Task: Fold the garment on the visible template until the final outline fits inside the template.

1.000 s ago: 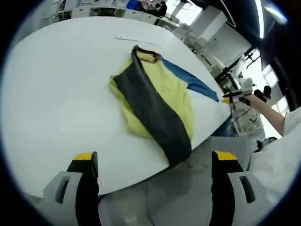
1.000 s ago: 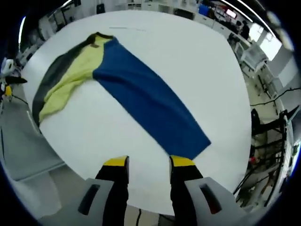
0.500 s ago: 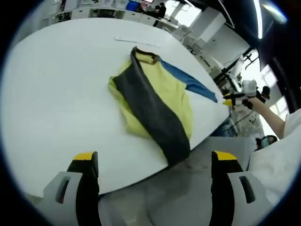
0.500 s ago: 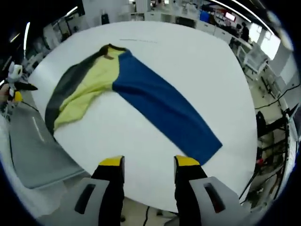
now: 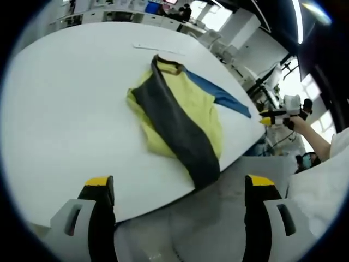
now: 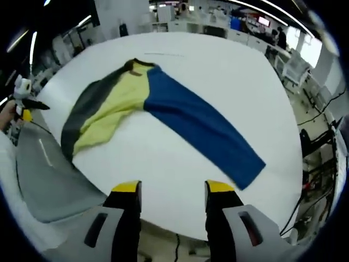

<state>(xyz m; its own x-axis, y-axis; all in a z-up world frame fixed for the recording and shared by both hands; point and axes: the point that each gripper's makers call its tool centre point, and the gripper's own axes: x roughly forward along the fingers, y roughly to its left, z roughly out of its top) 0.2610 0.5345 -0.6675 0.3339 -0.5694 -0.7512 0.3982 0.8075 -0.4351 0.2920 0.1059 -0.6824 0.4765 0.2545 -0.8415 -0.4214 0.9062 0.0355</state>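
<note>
The garment (image 5: pixel 180 117) ahead of the jaws is soft matt cloth, yellow, charcoal and blue, lightly creased. The white tabletop (image 6: pixel 218 71) under it looks smooth and matt. Each jaw looks like black and yellow plastic.

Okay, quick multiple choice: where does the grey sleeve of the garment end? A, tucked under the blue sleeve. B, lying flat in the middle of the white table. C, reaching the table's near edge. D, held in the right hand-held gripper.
C: in the left gripper view the grey sleeve of the garment runs to the white table's near edge, its tip at the rim, apart from the blue sleeve.
</note>
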